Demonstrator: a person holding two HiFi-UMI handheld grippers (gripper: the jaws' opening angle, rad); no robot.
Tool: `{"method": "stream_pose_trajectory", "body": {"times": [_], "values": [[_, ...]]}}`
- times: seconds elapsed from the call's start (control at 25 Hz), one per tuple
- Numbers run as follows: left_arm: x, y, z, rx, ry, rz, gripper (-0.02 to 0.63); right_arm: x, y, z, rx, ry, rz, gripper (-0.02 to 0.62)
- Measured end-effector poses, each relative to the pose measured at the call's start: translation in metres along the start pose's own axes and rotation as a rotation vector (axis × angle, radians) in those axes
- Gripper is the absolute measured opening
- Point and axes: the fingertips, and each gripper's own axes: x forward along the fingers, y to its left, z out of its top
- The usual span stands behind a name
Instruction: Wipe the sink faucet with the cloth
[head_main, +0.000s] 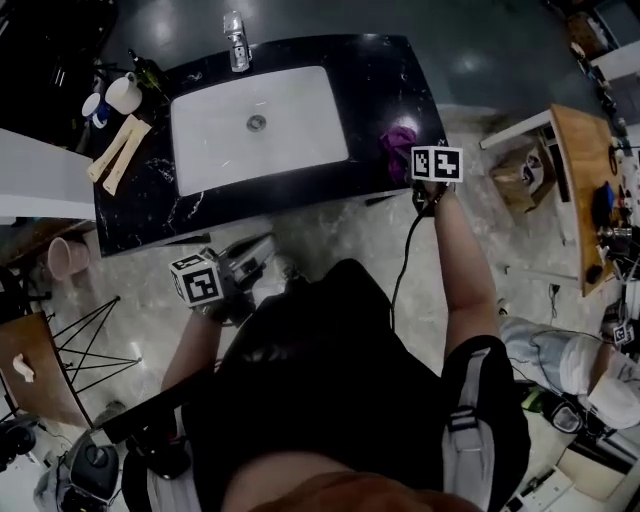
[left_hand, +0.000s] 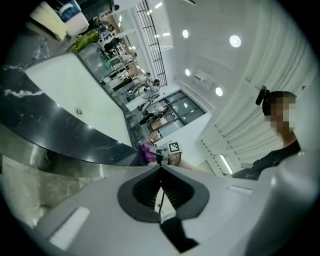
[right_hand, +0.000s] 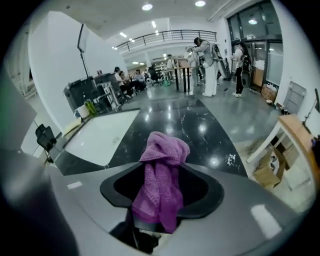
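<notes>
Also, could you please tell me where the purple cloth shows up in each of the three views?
Head view: the purple cloth is at the right end of the black counter.
Left gripper view: a small purple patch near the centre, at the counter's edge.
Right gripper view: centre foreground, between the open tongs of the right gripper.
Shared landmark: the white sink basin.

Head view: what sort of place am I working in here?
Probably an open workshop or lab hall, not a bathroom: a black marble counter with a white sink and faucet stands on open floor, a cluttered wooden workbench beside it, people standing beyond.
</notes>
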Motion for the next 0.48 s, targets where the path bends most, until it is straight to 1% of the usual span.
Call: {"method": "stream_pose_trajectory", "body": {"times": [0.08,0.12,0.16,0.2,0.28,0.32,0.36,0.48], "values": [[-0.005,0.008,0.005,-0.03,-0.034,0.031,0.002,0.013,0.001,-0.002,-0.057,0.06,-0.017,0.225],[-0.005,0.013,0.007,-0.044,-0.052,0.037,0.001,0.017,0.002,-0.002,-0.079,0.077,-0.014,0.209],[-0.003,0.017,0.008,-0.056,-0.067,0.039,0.002,0.018,0.003,-0.001,-0.096,0.089,-0.004,0.175],[0.001,0.02,0.01,-0.064,-0.077,0.037,0.002,0.015,0.004,0.001,-0.117,0.096,0.008,0.15],[0.008,0.021,0.014,-0.071,-0.089,0.038,0.002,0.001,0.01,0.014,-0.18,0.075,0.042,0.133],[0.011,0.021,0.019,-0.07,-0.1,0.044,0.002,-0.006,0.019,0.029,-0.221,0.045,0.078,0.132],[0.014,0.022,0.026,-0.068,-0.12,0.053,0.001,-0.012,0.034,0.049,-0.268,0.004,0.133,0.132],[0.017,0.027,0.05,-0.059,-0.23,0.095,0.002,-0.021,0.098,0.127,-0.426,-0.126,0.356,0.132]]}}
